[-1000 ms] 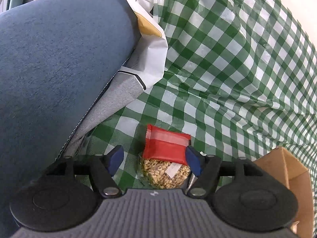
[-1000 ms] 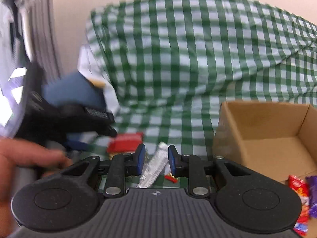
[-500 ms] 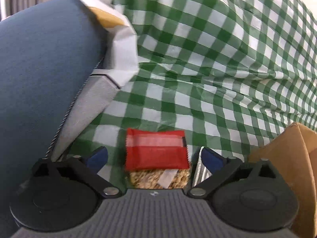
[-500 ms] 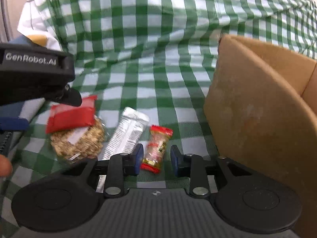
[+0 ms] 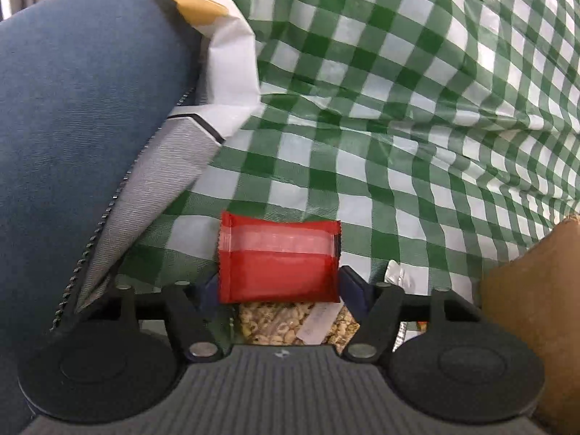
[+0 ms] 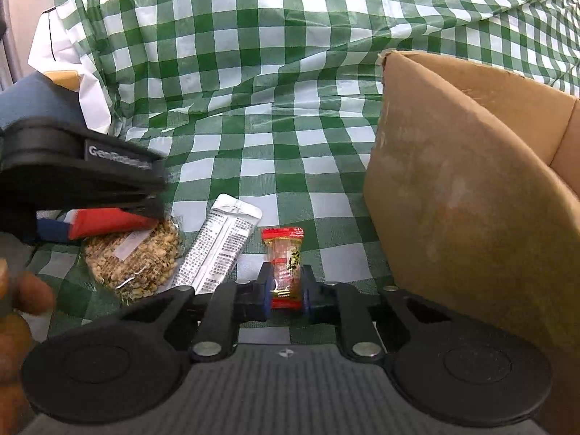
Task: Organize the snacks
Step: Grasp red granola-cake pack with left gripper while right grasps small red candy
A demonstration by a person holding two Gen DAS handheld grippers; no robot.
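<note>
My left gripper (image 5: 279, 291) is shut on a red snack packet (image 5: 277, 261), its blue pads against the packet's two sides. In the right wrist view the packet (image 6: 108, 223) hangs under the left gripper (image 6: 87, 177), above a clear bag of grain crackers (image 6: 136, 264), which also shows in the left wrist view (image 5: 290, 324). My right gripper (image 6: 286, 291) is shut on a small red-ended candy (image 6: 284, 257) lying on the green checked cloth (image 6: 253, 127). A silver bar wrapper (image 6: 221, 243) lies between the crackers and the candy.
A brown cardboard box (image 6: 471, 195) stands right of the candy; its corner shows in the left wrist view (image 5: 536, 308). A blue cushion (image 5: 79, 108) with a grey zippered edge and a white paper bag (image 5: 232, 58) lie at the left. The cloth rises at the back.
My left gripper has closed on the red packet and raised it off the cracker bag. My right gripper has moved forward and closed on the candy.
</note>
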